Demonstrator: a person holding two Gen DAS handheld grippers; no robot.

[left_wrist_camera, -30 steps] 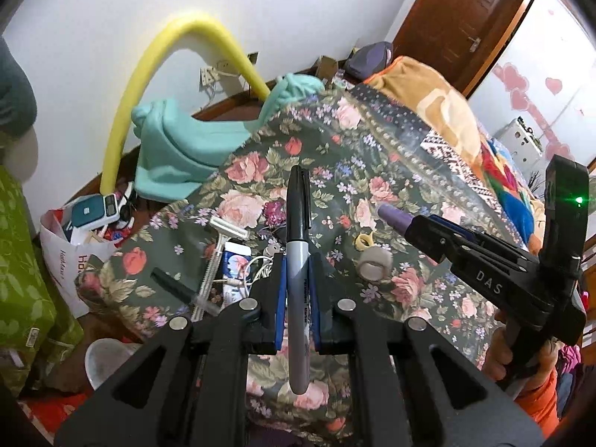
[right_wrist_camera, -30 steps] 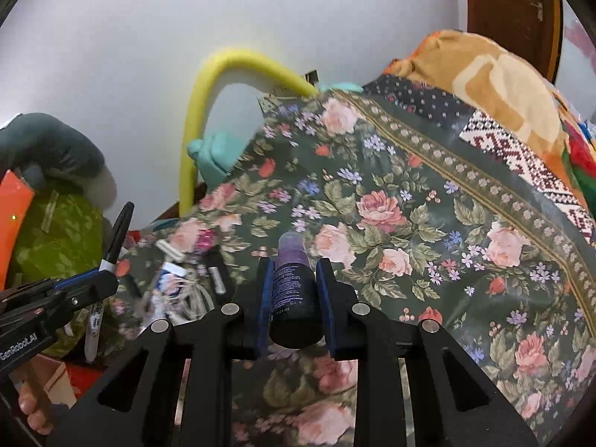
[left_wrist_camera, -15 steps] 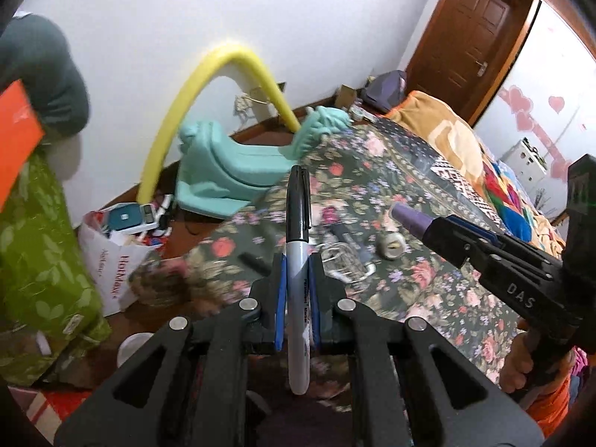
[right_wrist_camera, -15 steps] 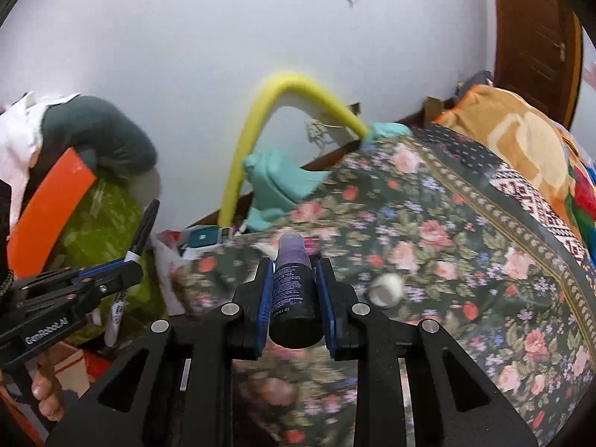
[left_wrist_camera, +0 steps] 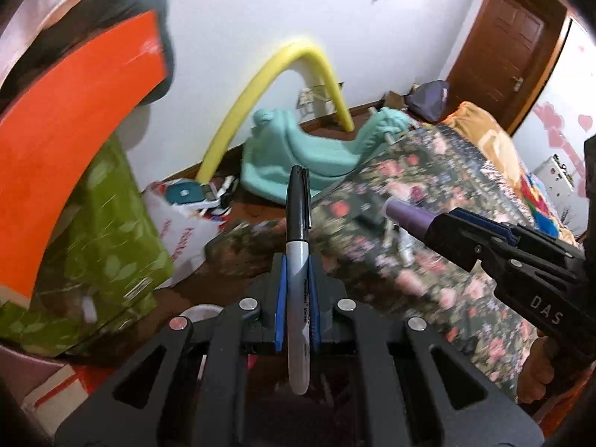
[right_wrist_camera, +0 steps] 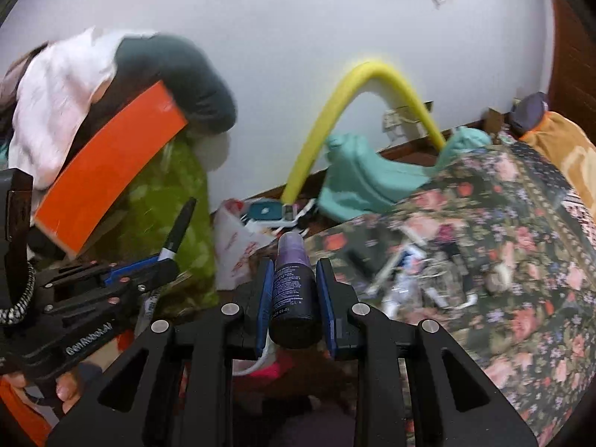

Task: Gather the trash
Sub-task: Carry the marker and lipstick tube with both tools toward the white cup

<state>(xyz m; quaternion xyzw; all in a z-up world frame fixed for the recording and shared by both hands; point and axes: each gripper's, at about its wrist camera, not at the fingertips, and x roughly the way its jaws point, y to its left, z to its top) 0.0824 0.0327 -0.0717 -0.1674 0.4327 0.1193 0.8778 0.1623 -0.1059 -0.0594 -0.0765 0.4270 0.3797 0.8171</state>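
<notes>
Black marker (left_wrist_camera: 297,260) pinched in my left gripper (left_wrist_camera: 297,305), long axis pointing forward along the fingers. Purple bottle (right_wrist_camera: 292,283) clamped in my right gripper (right_wrist_camera: 293,298), cap forward. Both held off the bed's (right_wrist_camera: 521,298) near-left corner. White bag (right_wrist_camera: 238,246) on floor ahead-left, nearer left hand; holds teal-and-white clutter. More litter remains on the bedspread.

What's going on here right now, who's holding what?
A person is working with two handheld grippers, and both are loaded. The left gripper is shut on a black marker standing upright between its pads. The right gripper is shut on a small purple bottle. Both are held up in the air beside the floral bedspread, where a scatter of small items remains. A white plastic bag sits on the floor by the wall. Nothing has been dropped off yet.
</notes>
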